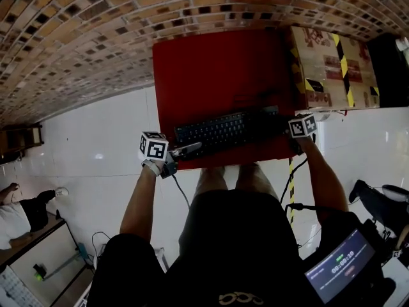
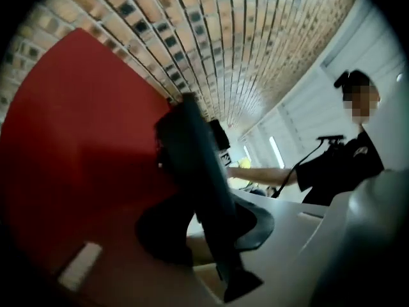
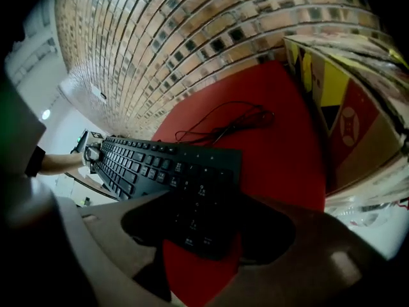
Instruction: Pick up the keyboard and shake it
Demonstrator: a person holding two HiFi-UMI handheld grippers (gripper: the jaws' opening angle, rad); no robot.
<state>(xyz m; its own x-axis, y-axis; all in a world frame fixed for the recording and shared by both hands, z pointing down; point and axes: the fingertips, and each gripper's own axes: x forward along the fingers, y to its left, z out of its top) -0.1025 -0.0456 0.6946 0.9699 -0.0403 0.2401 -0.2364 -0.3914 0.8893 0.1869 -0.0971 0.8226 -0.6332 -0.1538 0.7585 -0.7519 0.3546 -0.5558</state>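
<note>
Where the red table's (image 1: pixel 211 69) front edge runs: one black keyboard (image 1: pixel 220 132), left gripper (image 1: pixel 190 149) clamped on its left end, right gripper (image 1: pixel 287 134) clamped on its right end.

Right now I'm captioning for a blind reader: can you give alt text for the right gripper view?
The right tongs hold the near end of a black keyboard over a red table. A cable lies behind it, a taped cardboard box stands at right, and a tiled wall rises beyond.

Cardboard box (image 1: pixel 332 66) flanks table's (image 1: pixel 211 69) right; cable (image 3: pixel 223 125) loops beyond keyboard (image 1: pixel 220 131).
</note>
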